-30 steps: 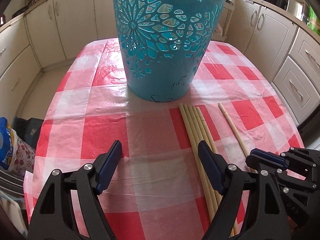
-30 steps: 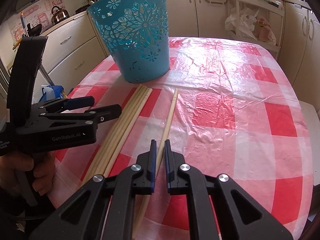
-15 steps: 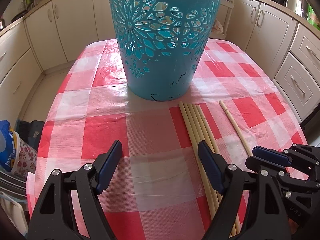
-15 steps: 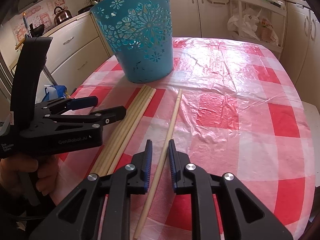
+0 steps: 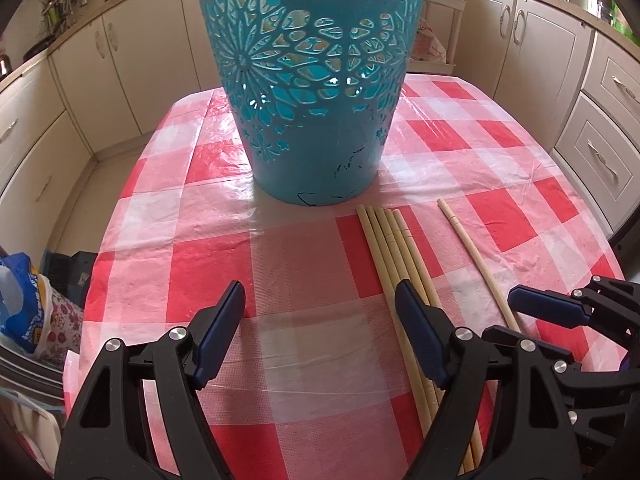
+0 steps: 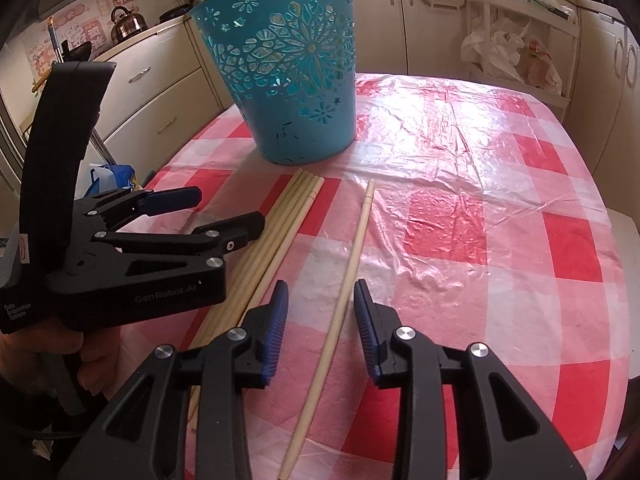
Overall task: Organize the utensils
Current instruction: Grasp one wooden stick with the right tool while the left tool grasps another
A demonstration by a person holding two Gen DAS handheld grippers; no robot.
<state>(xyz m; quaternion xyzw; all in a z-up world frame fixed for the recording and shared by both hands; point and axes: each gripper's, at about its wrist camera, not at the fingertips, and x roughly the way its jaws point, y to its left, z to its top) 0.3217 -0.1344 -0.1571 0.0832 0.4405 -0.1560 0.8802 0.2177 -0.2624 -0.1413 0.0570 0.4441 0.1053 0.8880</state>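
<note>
- A table covered with a red-and-white checked plastic cloth (image 6: 500,184) is seen, ringed by cream kitchen cabinets (image 5: 120,60)
- A tall teal plastic basket with cut-out flower patterns (image 6: 288,80) stands upright toward the far edge of the table
- A bundle of pale wooden chopsticks (image 5: 396,256) lies flat just before the basket's base, tips close to it but apart
- A single pale wooden chopstick (image 6: 352,264) lies alone to the right of the bundle, a strip of bare cloth between them
- The right gripper (image 6: 320,320) is seen with jaws opening; the single chopstick runs between the blue pads, untouched by either
- The left gripper (image 5: 320,328) is held spread wide over bare cloth left of the bundle, nothing pinched
- Broad open cloth is left toward the right and near edges of the table
- A hand (image 6: 80,360) is seen on the left gripper's grip
</note>
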